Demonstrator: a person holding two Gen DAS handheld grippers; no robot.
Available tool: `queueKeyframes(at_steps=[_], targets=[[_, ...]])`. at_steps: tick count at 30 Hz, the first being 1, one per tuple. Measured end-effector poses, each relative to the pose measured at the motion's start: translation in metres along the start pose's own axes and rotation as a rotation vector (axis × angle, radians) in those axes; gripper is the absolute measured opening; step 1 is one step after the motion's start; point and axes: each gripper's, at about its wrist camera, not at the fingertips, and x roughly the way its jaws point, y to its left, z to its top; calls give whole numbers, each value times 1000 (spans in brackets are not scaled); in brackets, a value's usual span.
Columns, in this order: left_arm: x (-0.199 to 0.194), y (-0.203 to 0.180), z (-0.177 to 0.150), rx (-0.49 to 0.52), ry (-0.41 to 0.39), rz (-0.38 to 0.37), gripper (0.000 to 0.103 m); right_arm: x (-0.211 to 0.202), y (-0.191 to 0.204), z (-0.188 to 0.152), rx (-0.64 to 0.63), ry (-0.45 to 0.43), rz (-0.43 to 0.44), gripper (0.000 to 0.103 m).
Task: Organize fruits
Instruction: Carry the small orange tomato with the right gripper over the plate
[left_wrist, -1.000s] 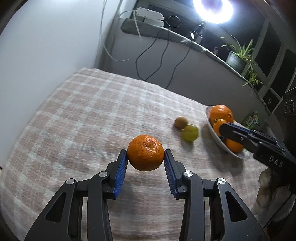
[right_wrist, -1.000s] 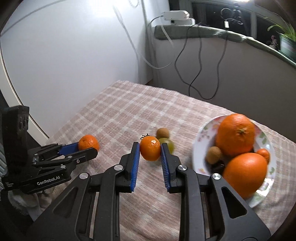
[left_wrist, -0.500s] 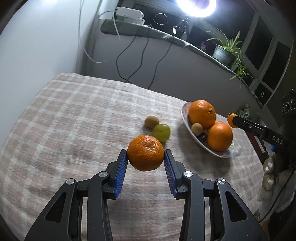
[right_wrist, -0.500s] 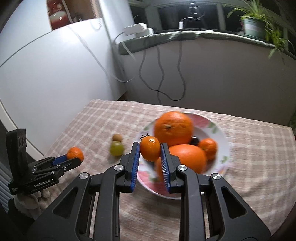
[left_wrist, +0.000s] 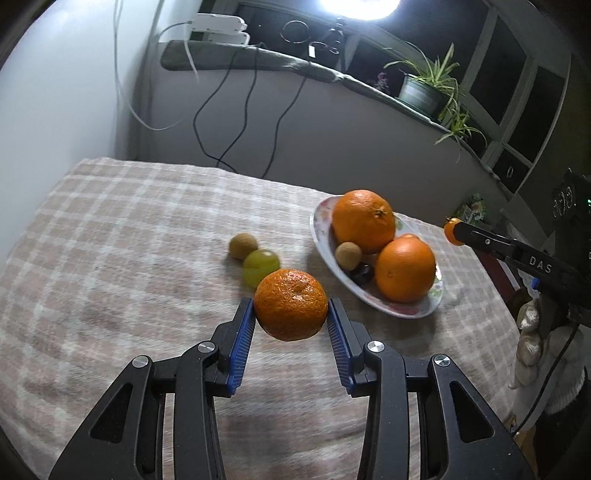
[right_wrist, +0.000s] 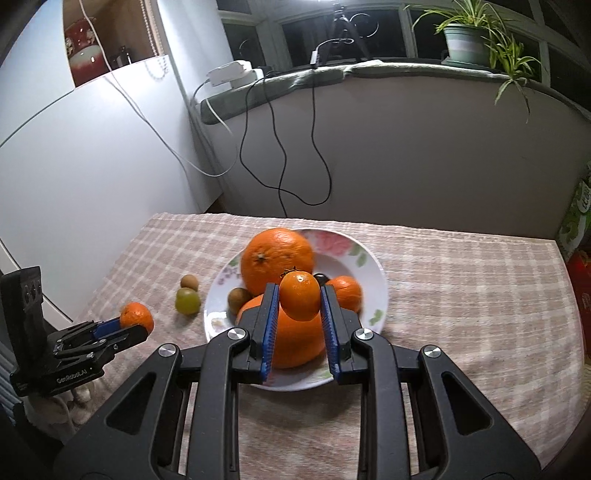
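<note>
Left gripper (left_wrist: 291, 314) fingers clamp a mandarin (left_wrist: 291, 309) above bare table (left_wrist: 110, 258); right gripper (right_wrist: 299, 301) fingers pinch a small orange fruit (right_wrist: 300, 295) over the crowded plate (right_wrist: 373, 266)

So the bench (right_wrist: 461, 280) has a pinkish-beige checked cloth (left_wrist: 122, 236) over the whole top. Sitting right on the cloth, under and just ahead of the right claw (right_wrist: 300, 299), is a white floral plate (right_wrist: 373, 258) loaded with fruit. Left of that claw, just beside the plate's rim, there's a green round fruit (right_wrist: 187, 301) with a smaller brown one (right_wrist: 189, 282) touching it on the far side. From the left claw (left_wrist: 291, 310), that pair sits just ahead, the plate ahead to the right.
</note>
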Motion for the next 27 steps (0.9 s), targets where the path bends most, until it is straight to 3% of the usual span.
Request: queueKeyframes(at_steps=[27], targets=[[38, -53, 14, 85, 41, -37, 38, 30, -47, 17, 40, 30, -15, 24]])
